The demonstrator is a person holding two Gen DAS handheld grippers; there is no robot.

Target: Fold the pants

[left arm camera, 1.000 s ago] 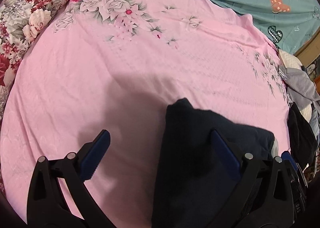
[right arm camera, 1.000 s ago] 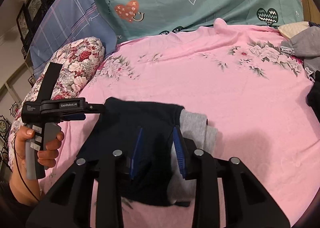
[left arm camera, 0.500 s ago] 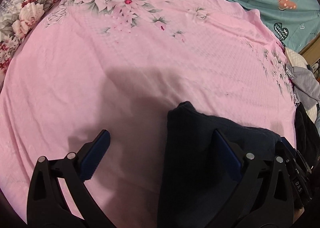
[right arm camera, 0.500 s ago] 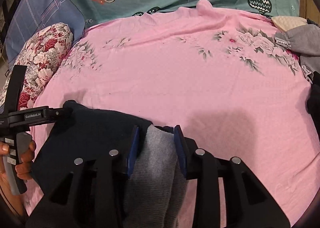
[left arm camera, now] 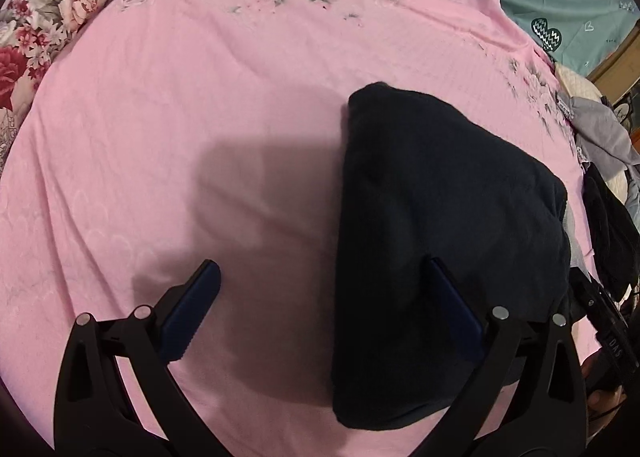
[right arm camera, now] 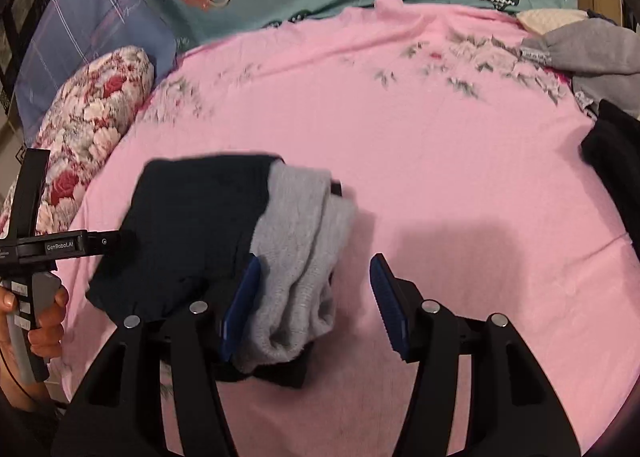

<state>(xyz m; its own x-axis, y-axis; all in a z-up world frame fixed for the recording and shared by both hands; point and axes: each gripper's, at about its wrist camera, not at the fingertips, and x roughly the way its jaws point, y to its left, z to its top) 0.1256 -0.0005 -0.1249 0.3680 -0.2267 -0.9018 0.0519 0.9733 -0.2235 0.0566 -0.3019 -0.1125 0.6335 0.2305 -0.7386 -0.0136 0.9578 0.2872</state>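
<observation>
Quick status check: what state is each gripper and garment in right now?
Left gripper: open, holding nothing.
Right gripper: open, grey lining between its fingers, not clamped.
Dark pants: folded bundle on the pink bedsheet, grey lining exposed at one end.
Grey garment: unfolded, at bed edge.

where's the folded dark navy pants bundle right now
In the right wrist view, the folded dark navy pants bundle lies lower left on the pink floral bedsheet, beside the red floral pillow.
</observation>
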